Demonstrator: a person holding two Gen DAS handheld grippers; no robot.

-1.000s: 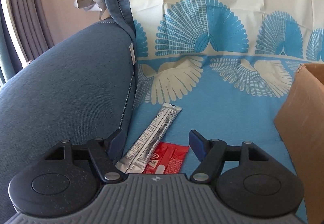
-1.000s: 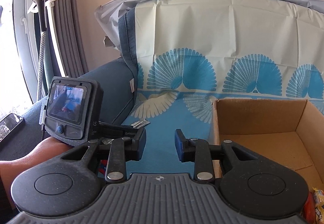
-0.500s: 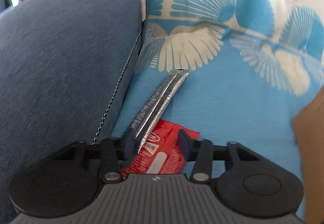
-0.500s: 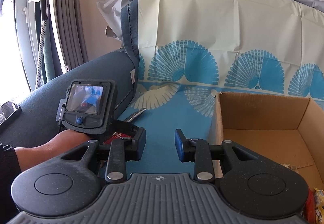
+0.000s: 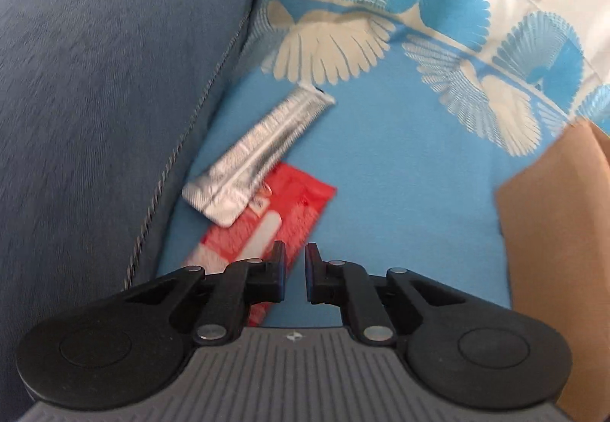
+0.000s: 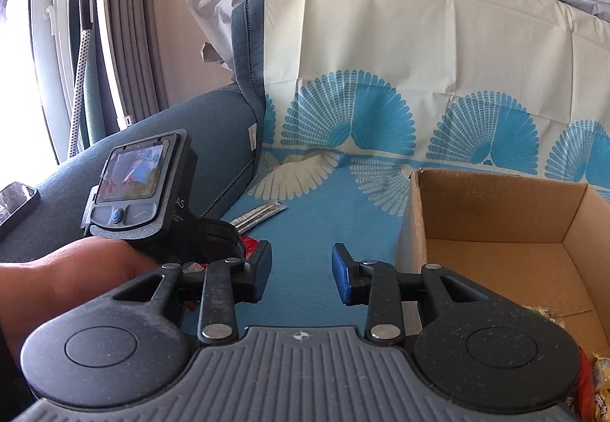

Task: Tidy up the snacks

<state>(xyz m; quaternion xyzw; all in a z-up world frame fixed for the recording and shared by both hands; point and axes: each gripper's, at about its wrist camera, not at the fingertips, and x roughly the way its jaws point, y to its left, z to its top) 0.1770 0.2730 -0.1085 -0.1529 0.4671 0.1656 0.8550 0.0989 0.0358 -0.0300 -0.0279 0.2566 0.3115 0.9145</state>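
Sofa seat [image 5: 400,174] bearing cardboard box [image 6: 495,231] at right. Red packet [image 5: 289,208] lying diagonally near armrest, silver stick pack [image 5: 259,158] overlapping it. Left gripper [image 5: 291,277] hovering at packet's near corner, jaws narrowed, pinching nothing. Right gripper [image 6: 301,273] spread, farther off.

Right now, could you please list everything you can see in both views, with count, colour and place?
Stick sachet: one, silver, on the cloth beside the armrest, overlapping the red packet.
Red packet: one, red, under the sachet.
Cardboard box: one, brown, right; wrappers in its near corner.
Cloth: one, blue and cream.
Sofa armrest: one, dark blue, left.
Phone: one, dark, on the armrest.
Left gripper: black, narrow gap, holding nothing visible.
Right gripper: black, open.
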